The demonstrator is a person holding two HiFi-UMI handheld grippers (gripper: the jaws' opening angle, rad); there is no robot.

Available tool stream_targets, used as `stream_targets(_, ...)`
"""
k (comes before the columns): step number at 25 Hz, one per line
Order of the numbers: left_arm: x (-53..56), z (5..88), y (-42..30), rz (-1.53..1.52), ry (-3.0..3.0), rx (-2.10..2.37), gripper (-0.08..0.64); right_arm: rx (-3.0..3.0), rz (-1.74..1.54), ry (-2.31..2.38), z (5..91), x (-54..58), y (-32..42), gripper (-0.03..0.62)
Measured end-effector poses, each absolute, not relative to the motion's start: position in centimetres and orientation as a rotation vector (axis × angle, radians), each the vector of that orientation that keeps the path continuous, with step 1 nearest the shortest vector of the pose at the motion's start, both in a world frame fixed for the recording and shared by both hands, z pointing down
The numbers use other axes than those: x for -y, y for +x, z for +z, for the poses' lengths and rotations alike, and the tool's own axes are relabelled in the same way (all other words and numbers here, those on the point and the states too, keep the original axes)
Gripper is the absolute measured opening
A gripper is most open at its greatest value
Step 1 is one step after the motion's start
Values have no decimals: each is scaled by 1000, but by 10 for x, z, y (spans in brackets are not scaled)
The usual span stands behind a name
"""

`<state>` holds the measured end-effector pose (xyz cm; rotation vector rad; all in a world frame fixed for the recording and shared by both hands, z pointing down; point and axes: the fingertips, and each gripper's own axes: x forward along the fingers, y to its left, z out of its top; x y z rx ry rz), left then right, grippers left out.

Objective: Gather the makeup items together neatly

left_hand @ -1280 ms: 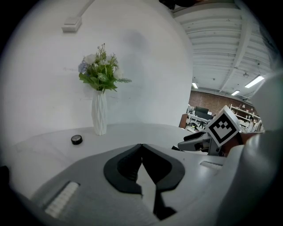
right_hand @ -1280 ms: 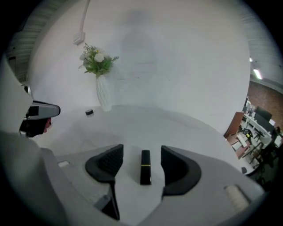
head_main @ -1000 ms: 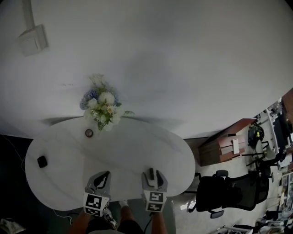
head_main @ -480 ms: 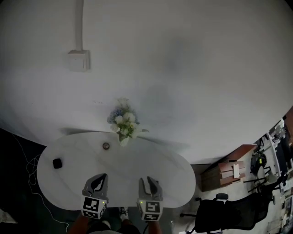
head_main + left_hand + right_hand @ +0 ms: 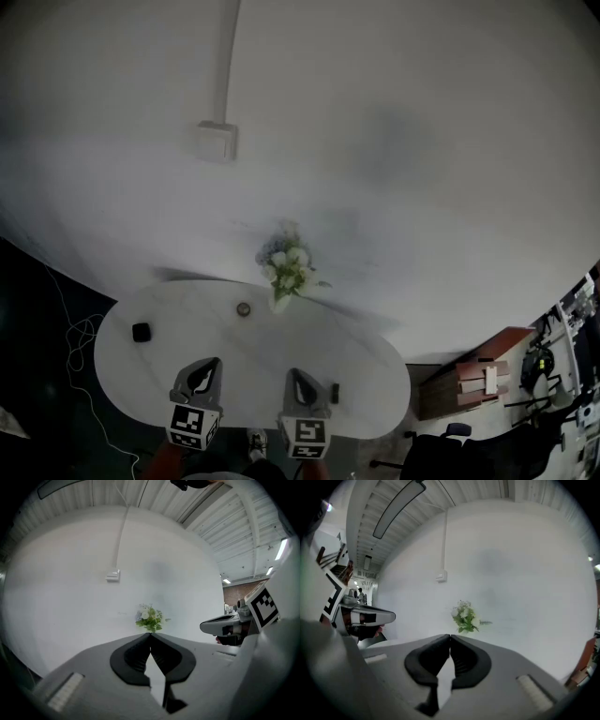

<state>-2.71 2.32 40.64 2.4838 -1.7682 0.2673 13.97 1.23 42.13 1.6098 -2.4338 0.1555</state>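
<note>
looking down on a white oval table [image 5: 281,352] against a plain white wall [image 5: 422,141]. got the left gripper [image 5: 208,366] and the right gripper [image 5: 294,375] side by side at the near edge, both pointing toward the far wall. seeing the left one's jaws pressed together tip to tip, nothing between them. same for the right, with jaws just done closing on nothing. makeup bits nowhere near gathered: spotted a small black item [image 5: 141,332] over at the left end, a small round item [image 5: 244,308] by the far edge just left of a bunch of flowers [image 5: 291,272], and a small dark item [image 5: 334,393] just right of the right gripper. all three well apart. too tiny to say what kind of makeup. also a switch box [image 5: 217,141] up on the wall.
</note>
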Motion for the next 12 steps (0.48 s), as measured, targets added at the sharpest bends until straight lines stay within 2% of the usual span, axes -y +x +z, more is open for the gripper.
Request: stream_targets(12,-23,412,-45,249,2432,1799,11,2473,139,1526,423,-4,111,6)
